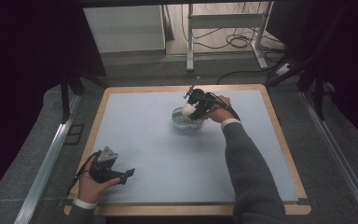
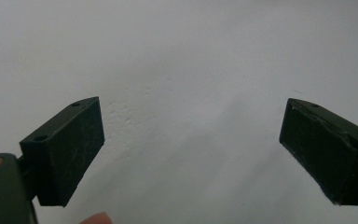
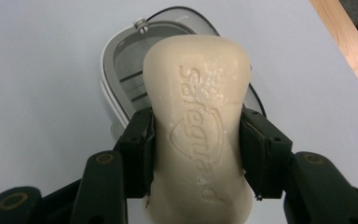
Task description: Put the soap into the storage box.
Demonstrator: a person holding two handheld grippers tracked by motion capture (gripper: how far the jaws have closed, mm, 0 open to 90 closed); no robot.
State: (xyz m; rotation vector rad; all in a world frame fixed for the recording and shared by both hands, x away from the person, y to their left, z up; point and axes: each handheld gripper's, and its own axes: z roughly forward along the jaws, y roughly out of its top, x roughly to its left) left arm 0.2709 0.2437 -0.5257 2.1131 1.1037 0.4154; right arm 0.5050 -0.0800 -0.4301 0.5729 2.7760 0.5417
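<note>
Now the right tongs [image 3: 196, 140] pinch the soap bar [image 3: 198, 126] directly above the far soap dish [image 3: 121, 60]; left tongs [image 2: 191, 149] rest spread.

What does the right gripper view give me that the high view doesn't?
Right gripper view alone: raised lettering on the soap bar, both pads pressed to its sides, and the slats inside the soap dish beneath it.
High view alone: the left tool near the table's front left corner, and the person's grey sleeve.
Both: the right tool shut on the soap above the dish, on the pale blue tabletop.
</note>
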